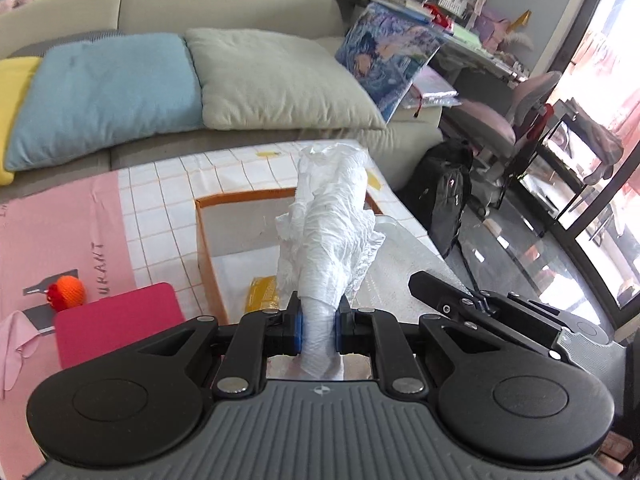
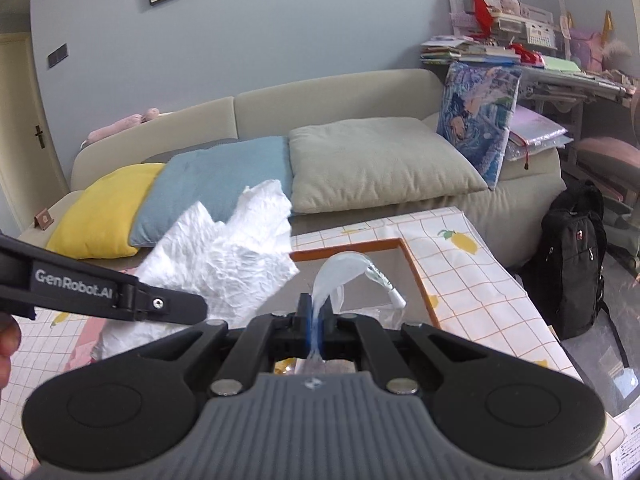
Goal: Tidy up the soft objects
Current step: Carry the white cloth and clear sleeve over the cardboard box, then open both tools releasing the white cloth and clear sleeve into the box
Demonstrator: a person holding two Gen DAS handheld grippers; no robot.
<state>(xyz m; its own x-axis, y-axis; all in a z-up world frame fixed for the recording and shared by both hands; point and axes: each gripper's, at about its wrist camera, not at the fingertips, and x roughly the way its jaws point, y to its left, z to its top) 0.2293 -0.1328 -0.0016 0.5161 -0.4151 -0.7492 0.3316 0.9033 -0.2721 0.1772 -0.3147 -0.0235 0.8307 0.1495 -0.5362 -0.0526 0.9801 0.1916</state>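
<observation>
My left gripper (image 1: 319,320) is shut on a twisted, crumpled white plastic bag (image 1: 332,216) that stands up from its blue pads (image 1: 298,326). It hangs over an open cardboard box with an orange rim (image 1: 204,240). A yellow packet (image 1: 262,294) lies in the box. My right gripper (image 2: 316,320) is shut on a thin strip of clear, pale blue plastic film (image 2: 340,268), which curls up over the same box (image 2: 416,276). The white bag (image 2: 224,256) also shows in the right wrist view, held by the left gripper's black arm (image 2: 120,292).
The box sits on a table with a checked lemon-print cloth (image 2: 472,280). An orange knitted ball (image 1: 68,290), a magenta pad (image 1: 116,320) and a pink cloth (image 1: 16,340) lie on its left side. Behind it is a sofa with yellow, blue (image 1: 108,92) and beige cushions. A black backpack (image 2: 572,264) stands on the floor.
</observation>
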